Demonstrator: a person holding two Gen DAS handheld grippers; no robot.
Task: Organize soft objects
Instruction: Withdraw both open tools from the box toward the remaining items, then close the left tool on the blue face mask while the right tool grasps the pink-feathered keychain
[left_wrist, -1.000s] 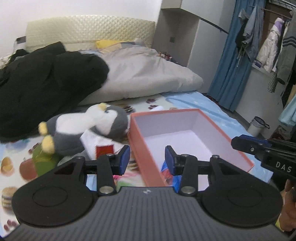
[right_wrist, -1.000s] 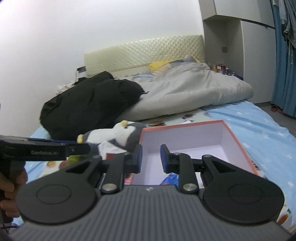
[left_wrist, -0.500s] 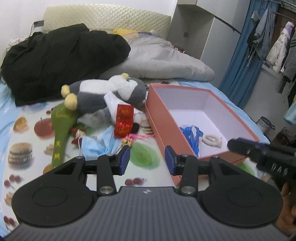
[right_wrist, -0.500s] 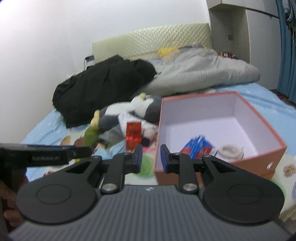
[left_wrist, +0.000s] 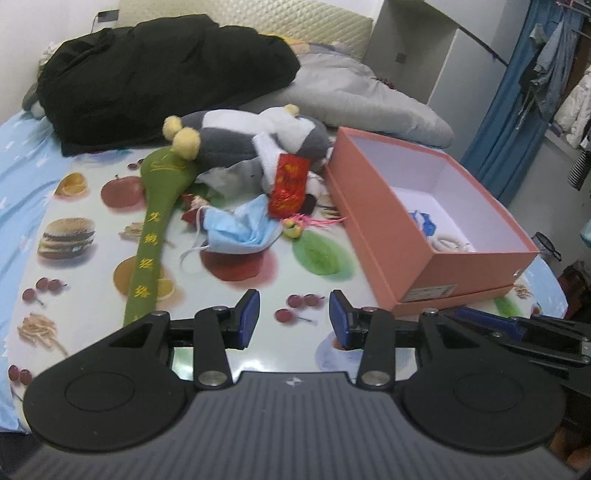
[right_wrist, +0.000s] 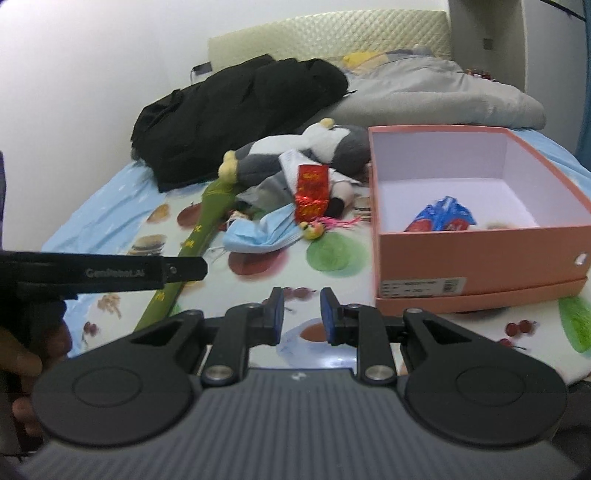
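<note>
A grey and white penguin plush (left_wrist: 255, 136) (right_wrist: 325, 147) lies at the back of a pile. In front of it are a long green embroidered soft piece (left_wrist: 155, 229) (right_wrist: 207, 218), a red packet (left_wrist: 290, 184) (right_wrist: 312, 192), a blue face mask (left_wrist: 240, 229) (right_wrist: 258, 232) and a small yellow toy with pink tassels (left_wrist: 295, 229) (right_wrist: 314, 229). To the right stands an open salmon box (left_wrist: 369, 221) (right_wrist: 461, 254) holding a blue item (left_wrist: 424, 225) (right_wrist: 443, 218) and a white ring (left_wrist: 448, 243). My left gripper (left_wrist: 294, 314) is open and empty, short of the mask. My right gripper (right_wrist: 302, 310) stands narrowly open and empty, near the box's front left corner.
Everything rests on a surface printed with fruit and burgers (left_wrist: 74, 229). Behind the pile lie a black coat (left_wrist: 166, 74) and a grey duvet (left_wrist: 369, 99). A blue curtain (left_wrist: 517, 110) and hanging clothes are at the right. A hand (right_wrist: 22, 354) holds the left gripper.
Both grippers have come down and forward towards the pile and the box. The inside of the box and the mask have come into view. Neither gripper's jaws have changed width.
</note>
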